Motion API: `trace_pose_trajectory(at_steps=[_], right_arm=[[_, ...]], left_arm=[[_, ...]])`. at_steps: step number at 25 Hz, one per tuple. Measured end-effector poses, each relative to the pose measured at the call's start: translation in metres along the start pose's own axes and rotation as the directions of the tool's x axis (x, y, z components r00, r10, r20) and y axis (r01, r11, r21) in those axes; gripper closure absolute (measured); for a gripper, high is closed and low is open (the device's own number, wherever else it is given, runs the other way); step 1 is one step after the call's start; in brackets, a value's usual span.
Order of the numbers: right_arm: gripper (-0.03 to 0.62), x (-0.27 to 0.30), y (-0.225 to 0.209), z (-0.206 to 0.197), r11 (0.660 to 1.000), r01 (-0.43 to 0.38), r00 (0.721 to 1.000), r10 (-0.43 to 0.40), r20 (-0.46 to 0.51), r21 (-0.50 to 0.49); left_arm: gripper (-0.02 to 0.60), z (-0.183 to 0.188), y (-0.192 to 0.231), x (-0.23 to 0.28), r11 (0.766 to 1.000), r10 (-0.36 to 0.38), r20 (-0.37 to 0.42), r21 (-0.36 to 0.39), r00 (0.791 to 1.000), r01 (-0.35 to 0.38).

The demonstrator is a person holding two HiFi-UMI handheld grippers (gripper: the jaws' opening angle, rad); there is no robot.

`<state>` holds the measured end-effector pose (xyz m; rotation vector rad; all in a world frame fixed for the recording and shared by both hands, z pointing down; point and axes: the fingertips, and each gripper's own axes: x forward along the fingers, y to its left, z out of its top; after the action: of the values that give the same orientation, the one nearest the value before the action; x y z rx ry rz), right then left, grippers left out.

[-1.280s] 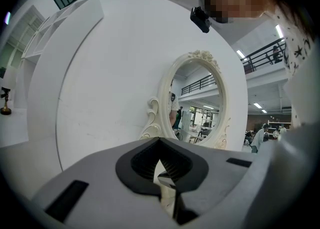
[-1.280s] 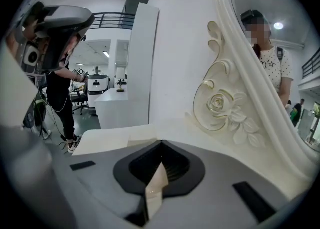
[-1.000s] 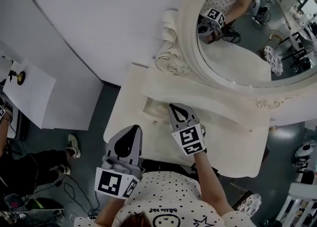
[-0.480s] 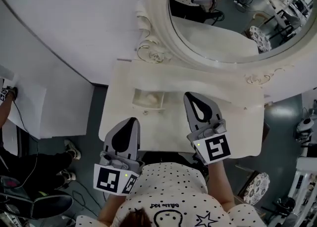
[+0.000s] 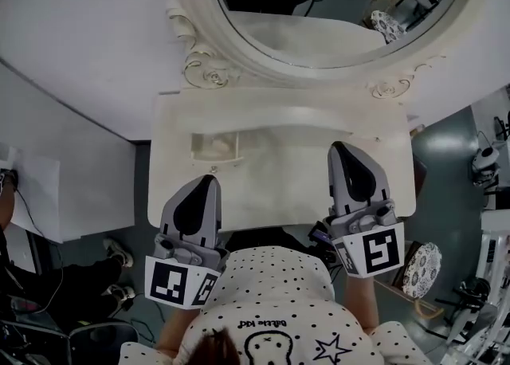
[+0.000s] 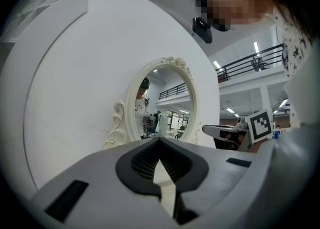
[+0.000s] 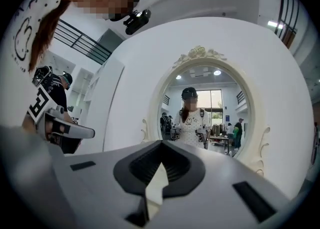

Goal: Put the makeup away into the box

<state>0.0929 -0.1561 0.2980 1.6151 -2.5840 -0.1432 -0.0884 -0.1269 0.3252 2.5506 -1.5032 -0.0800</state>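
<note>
The left hand-held gripper (image 5: 209, 182) covers part of the table's (image 5: 279, 172) edge.

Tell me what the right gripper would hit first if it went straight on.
Most likely the oval mirror: the right gripper, jaws shut and empty, points level at its glass, with nothing visible between. Depth is unclear.

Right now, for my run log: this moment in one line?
left tool shut, empty | right tool shut, empty | both level above dressing table
</note>
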Motion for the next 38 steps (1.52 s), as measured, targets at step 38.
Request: trace_pose_trajectory(at_steps=[38], right_arm=[[0.588, -0.058, 0.051, -0.049, 0.979, -0.049, 0.992, 0.070, -0.101, 0.200]], left_arm=[[0.577, -0.012, -0.022, -0.006, 1.000, -0.014, -0.015, 0.010, 1.000, 0.014]])
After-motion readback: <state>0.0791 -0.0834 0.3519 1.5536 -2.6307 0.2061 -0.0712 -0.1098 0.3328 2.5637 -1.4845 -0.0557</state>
